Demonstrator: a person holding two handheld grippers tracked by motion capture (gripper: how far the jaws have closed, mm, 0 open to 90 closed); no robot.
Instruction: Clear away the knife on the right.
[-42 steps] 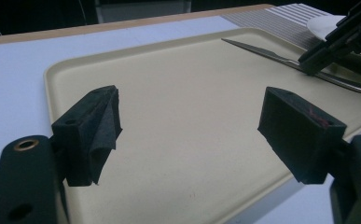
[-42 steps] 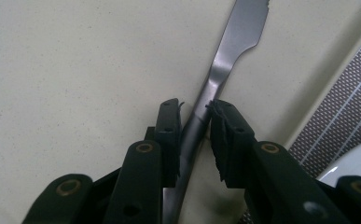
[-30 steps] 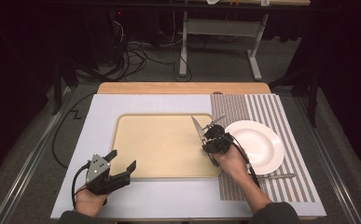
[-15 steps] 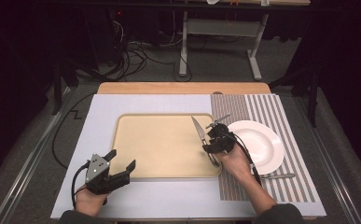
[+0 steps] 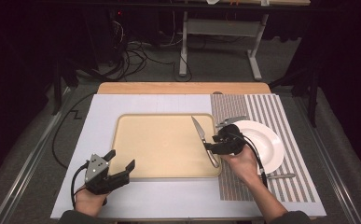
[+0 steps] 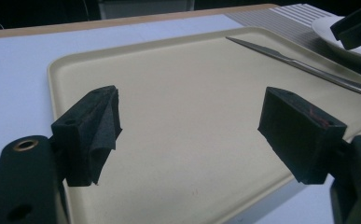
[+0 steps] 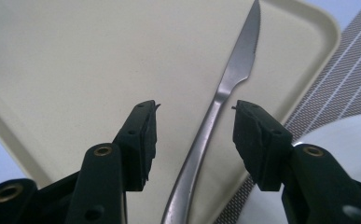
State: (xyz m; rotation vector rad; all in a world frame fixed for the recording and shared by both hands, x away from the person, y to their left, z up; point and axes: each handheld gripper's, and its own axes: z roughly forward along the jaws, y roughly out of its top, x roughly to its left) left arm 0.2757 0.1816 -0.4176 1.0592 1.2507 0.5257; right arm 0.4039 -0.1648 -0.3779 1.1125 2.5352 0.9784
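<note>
A steel table knife [image 5: 201, 133] lies on the right side of a beige tray [image 5: 122, 140], blade pointing away from me. My right gripper [image 5: 214, 143] hovers just above its handle. Its jaws have just been opening, and the knife [image 7: 236, 70] lies on the tray [image 7: 75, 70] below the gap between them, untouched by the pads. My left gripper [image 5: 121, 160] rests at the tray's near left corner, wide open with nothing in it. In the left gripper view its jaws [image 6: 192, 107] frame the tray [image 6: 61, 70], with the knife [image 6: 299, 65] beyond.
A white plate [image 5: 267, 142] sits on a striped placemat [image 5: 262, 107] right of the tray. A fork [image 5: 232, 121] lies at the plate's far left rim, and another utensil [image 5: 281, 176] lies near its front edge. A white mat [image 5: 99, 107] covers the table.
The right gripper's jaws opened and let go of the knife, which stays on the tray. That hand rose and drew back a little. The left gripper kept still.
</note>
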